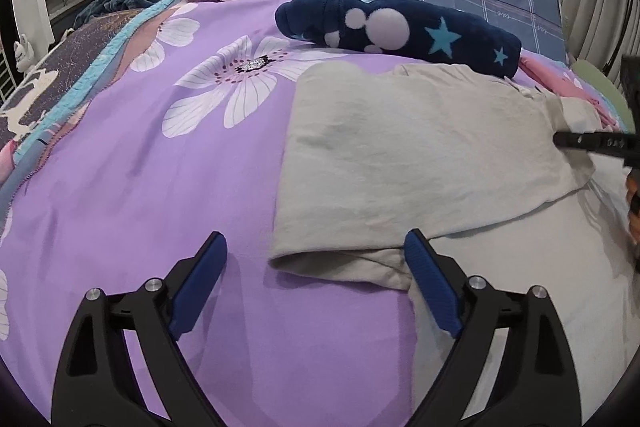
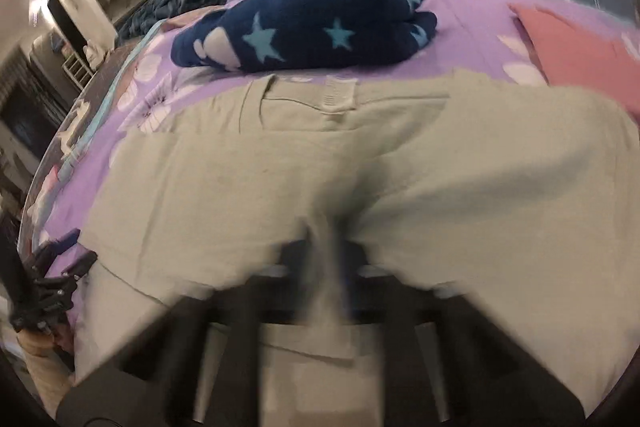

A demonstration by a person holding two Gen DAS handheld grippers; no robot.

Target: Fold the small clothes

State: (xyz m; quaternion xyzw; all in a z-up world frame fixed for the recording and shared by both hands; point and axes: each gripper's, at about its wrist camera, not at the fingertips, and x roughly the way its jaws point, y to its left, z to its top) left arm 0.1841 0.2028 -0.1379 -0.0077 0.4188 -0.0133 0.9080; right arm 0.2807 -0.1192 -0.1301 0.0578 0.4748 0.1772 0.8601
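1. Beige cotton garment (image 1: 416,163) lies on the bed, spread over a purple floral sheet (image 1: 140,187), with its left side already turned in to make a straight folded edge. Its near left corner sits just in front of the left tongs (image 1: 316,247).

2. Left tongs are released, blue pads (image 1: 430,287) spread wide with nothing between them. The right-hand pad is at or over the garment's near hem; the other pad is over bare sheet.

3. Right tongs (image 2: 332,247) appear clenched on a pinch of the beige cloth on the garment's right side. That view is blurred, so the grip reads as a judgement, though fabric gathers into the closed tips. In the left wrist view the black tip (image 1: 576,141) meets the right edge of the cloth.

4. Judged step: carrying the right side across onto the left fold. To do it well, lift only enough for the layer to clear, travel straight across, and lay the edge parallel to the folded one.

5. Left tongs could pin or pinch the near hem so the lower layer does not drag along.

6. A navy fleece bundle (image 1: 400,27) with stars lies beyond the garment, touching or just beside its far edge; keep the fold from sweeping into it.
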